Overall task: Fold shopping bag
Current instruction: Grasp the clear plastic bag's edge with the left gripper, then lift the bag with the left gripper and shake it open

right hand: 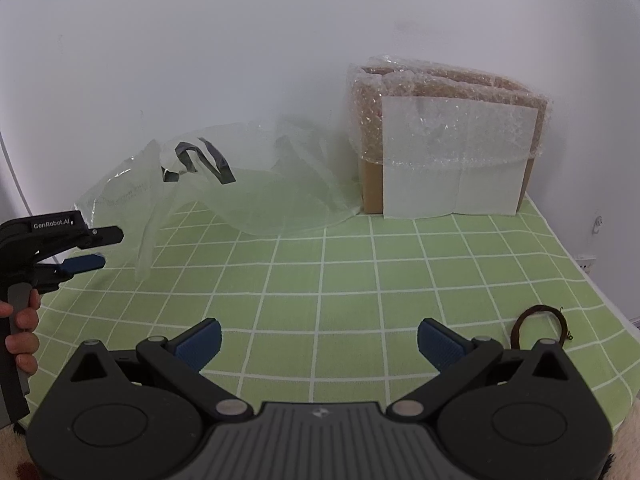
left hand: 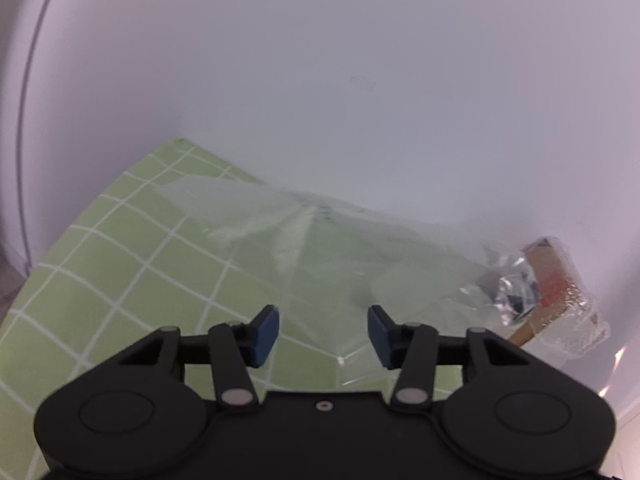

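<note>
White wall backs a table covered in a light green cloth with a white grid. On it, at the back left in the right wrist view, lies the shopping bag, a clear, crumpled plastic one with dark printed marks near its top; its right edge reaches a cardboard box wrapped in bubble wrap, with a white sheet across its front, that stands against the wall. A brown loop of cord lies on the cloth at the front right, well apart from the bag. The left gripper sits low over a near corner of the bag, its blue pads partly apart with the thin plastic lying under and between them; I cannot tell whether the pads touch it, and they do not press it. From the right wrist view the same gripper shows at the left edge, with fingers of a hand around its grey handle. The right gripper hangs above bare cloth near the front, its jaws spread wide and holding nothing.
</note>
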### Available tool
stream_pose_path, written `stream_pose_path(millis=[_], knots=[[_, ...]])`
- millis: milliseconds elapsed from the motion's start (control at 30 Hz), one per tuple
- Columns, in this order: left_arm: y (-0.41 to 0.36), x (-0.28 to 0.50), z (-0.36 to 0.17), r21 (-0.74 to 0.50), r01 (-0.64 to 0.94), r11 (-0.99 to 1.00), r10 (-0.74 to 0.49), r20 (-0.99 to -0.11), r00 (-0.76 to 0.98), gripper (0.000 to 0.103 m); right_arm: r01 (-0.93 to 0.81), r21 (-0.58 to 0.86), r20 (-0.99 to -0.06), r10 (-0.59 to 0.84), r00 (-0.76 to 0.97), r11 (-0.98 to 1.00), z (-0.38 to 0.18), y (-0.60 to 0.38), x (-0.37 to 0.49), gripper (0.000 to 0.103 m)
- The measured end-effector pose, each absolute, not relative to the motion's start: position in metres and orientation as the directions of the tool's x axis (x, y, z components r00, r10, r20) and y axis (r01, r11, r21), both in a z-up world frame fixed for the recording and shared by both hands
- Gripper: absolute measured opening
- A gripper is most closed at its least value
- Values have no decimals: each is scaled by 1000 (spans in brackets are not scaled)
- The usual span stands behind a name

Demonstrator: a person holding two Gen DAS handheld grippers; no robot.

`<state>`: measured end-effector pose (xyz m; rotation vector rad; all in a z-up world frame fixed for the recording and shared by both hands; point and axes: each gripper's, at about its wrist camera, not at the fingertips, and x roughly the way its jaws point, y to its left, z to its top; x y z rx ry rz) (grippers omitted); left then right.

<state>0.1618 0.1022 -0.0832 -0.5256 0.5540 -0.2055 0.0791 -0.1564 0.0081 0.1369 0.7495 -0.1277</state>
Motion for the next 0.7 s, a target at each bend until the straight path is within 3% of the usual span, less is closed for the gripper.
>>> stream_pose_path(millis=[67, 167, 233, 700], knots=[[100, 162, -82, -530, 68, 845, -337, -431, 837, 35, 163, 77, -687, -66, 724, 984, 8, -156, 79, 103], [101, 159, -82, -606, 110, 787, -417, -392, 820, 10, 164, 81, -688, -64, 723, 983, 9, -156, 78, 103], [101, 155, -79, -629, 115, 769, -434, -381, 817, 5, 170, 88, -689, -63, 722, 982, 9, -156, 77, 103], [77, 97, -24, -707, 122, 697, -425, -270, 864, 0, 163, 98, -668, -56, 742, 982, 21, -153, 65, 103]])
